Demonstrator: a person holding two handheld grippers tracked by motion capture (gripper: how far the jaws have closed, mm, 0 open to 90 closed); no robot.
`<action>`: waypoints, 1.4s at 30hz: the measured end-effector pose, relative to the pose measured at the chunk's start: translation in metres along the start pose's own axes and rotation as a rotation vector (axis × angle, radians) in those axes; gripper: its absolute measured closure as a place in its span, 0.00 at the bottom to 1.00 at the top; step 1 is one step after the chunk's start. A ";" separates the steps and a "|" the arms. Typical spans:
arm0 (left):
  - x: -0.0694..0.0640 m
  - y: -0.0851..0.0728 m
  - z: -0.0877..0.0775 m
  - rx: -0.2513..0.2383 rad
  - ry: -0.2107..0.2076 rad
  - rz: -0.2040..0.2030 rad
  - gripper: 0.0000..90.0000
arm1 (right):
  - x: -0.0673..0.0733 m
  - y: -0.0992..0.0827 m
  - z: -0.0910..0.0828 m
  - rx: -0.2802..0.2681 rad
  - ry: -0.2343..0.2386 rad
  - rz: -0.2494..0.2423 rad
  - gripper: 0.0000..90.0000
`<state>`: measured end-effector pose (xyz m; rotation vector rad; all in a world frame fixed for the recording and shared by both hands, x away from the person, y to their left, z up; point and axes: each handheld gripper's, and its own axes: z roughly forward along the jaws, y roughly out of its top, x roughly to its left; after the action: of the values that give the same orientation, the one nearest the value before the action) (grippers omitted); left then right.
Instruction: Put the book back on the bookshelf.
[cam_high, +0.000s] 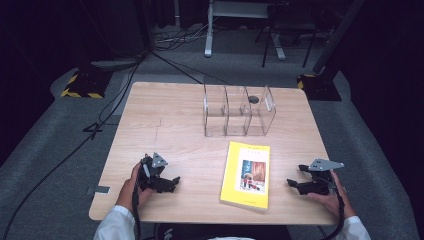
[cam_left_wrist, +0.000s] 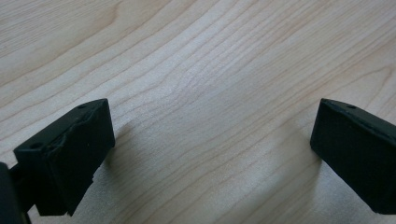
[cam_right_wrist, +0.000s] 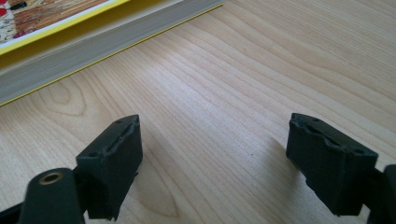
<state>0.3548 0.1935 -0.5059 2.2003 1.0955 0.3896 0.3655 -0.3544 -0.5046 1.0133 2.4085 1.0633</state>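
A yellow book with a picture on its cover lies flat on the wooden table, near the front edge. Its page edge and a strip of cover cross the top left of the right gripper view. My left gripper rests on the table to the book's left, jaws wide apart with only bare wood between them. My right gripper sits on the table just right of the book, pointing at it, open and empty.
A clear plastic rack with three compartments stands at the back middle of the table, a small dark round spot behind it. Cables, stands and metal frames occupy the grey floor beyond the table.
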 end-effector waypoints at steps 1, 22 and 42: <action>-0.002 -0.001 -0.001 -0.002 -0.006 0.017 0.00 | 0.000 0.000 0.000 0.001 0.000 0.000 0.21; -0.028 -0.007 -0.005 0.002 -0.132 0.145 0.00 | 0.021 0.045 0.025 0.204 0.143 -0.190 0.19; -0.047 0.001 0.002 0.004 -0.162 0.185 0.00 | 0.067 0.064 0.036 0.345 0.302 -0.391 0.16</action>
<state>0.3280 0.1553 -0.5059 2.3002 0.8104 0.2817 0.3684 -0.2575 -0.4813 0.4538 2.9448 0.7180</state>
